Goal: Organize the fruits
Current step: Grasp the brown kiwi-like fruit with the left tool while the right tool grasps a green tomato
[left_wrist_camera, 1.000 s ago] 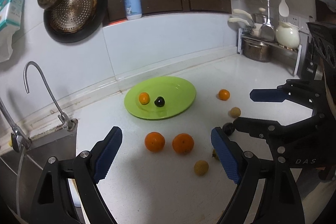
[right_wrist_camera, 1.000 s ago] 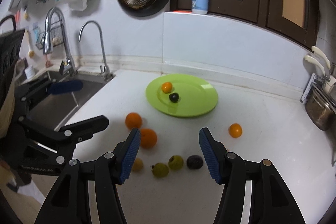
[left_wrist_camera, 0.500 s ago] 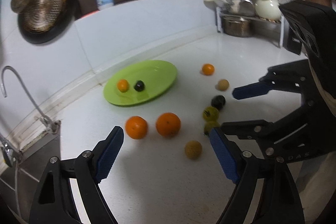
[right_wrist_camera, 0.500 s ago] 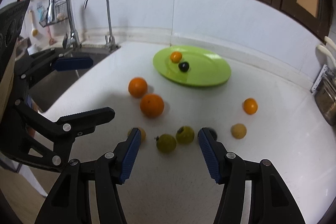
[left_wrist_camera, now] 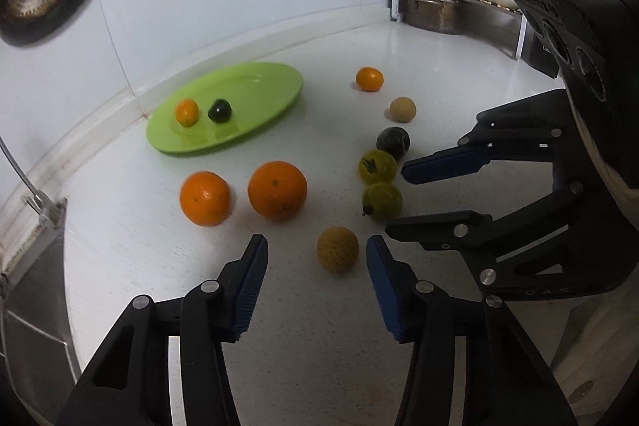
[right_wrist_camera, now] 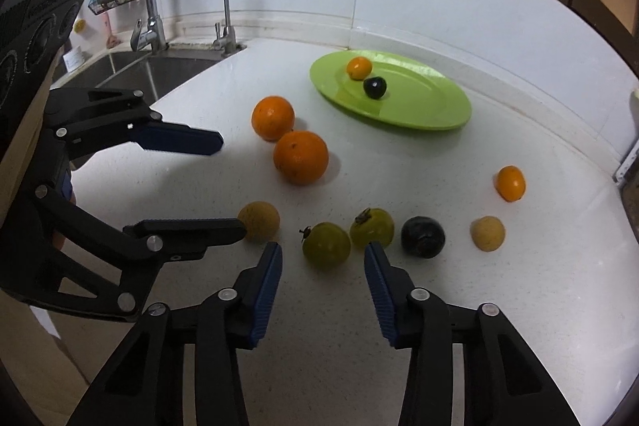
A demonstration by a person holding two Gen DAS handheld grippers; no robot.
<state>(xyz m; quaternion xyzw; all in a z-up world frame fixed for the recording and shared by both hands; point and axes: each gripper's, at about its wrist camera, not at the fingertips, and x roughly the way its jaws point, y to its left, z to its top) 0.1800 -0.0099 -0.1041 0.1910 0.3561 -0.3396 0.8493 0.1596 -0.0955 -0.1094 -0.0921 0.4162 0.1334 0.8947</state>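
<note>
Left gripper [left_wrist_camera: 315, 258]: fingers spread wide, empty, straddling the tan fruit [left_wrist_camera: 337, 249], which sits on the table just ahead and toward the right finger, not touched. Right gripper [right_wrist_camera: 322, 266]: fingers also spread, empty, with a green tomato [right_wrist_camera: 326, 245] right at the gap, no contact visible. Second green tomato [right_wrist_camera: 372, 228] at 1 o'clock of the first, touching or nearly. Dark plum [right_wrist_camera: 423, 237] just beside it at 3 o'clock, then another tan fruit [right_wrist_camera: 487, 233] further at 3 o'clock. Small orange [right_wrist_camera: 511, 183] at 1 o'clock of that, apart. Two big oranges [right_wrist_camera: 300, 157], [right_wrist_camera: 272, 117] sit close together at 11 o'clock from the right fingers, between the loose row and the green plate [right_wrist_camera: 431, 106].

Plate is at the far side of the white table [right_wrist_camera: 399, 306], near the wall. It holds only a small orange [right_wrist_camera: 359, 67] and a dark fruit [right_wrist_camera: 374, 87].

Progress, my read: early. Two fruits plated, eight left on the table. Likely step now: both grippers lining up picks, left on the tan fruit, right on the green tomato. Nothing is gripped yet.
</note>
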